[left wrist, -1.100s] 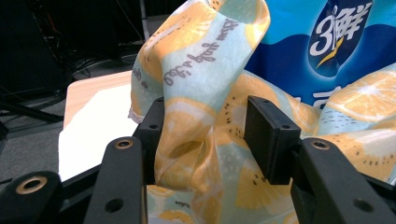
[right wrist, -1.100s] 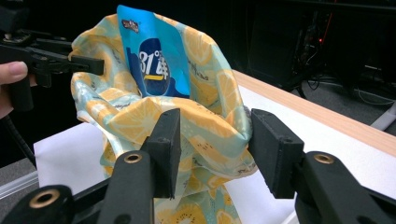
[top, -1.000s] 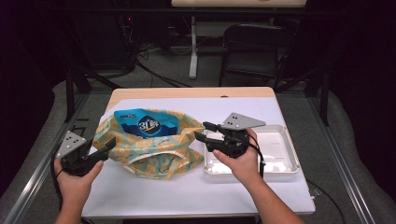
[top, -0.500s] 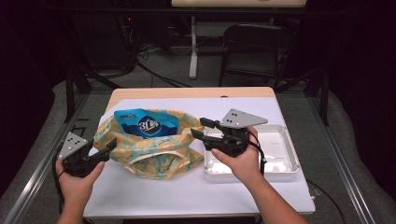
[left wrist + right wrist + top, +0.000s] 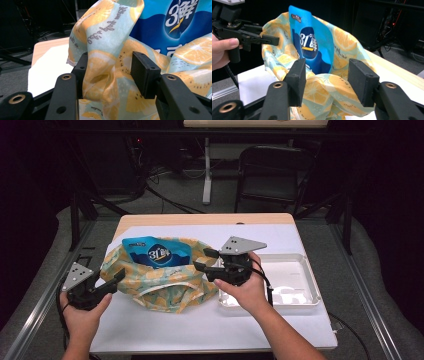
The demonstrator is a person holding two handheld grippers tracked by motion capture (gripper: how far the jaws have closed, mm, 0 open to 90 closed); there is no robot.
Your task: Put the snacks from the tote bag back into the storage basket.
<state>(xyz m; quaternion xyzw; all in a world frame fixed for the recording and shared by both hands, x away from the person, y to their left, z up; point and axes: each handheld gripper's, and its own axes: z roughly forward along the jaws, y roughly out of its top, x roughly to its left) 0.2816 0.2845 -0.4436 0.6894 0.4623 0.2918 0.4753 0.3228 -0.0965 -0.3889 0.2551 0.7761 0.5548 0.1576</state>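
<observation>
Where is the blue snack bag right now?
In the high view, the blue snack bag stands inside the lemon-print cloth bag at the table's left, with the white tray to the right.

Dark room beyond the table point(image 5: 210, 219): black chair point(image 5: 270, 170), grey floor point(image 5: 170, 202), loose cables point(image 5: 150, 180).

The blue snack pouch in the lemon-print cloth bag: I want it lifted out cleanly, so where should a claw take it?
Grip the blue foil snack pouch by its flat top edge, coming from above. It stands upright, its upper part rising clear of the yellow lemon-print cloth bag, while fabric wraps its lower half.
</observation>
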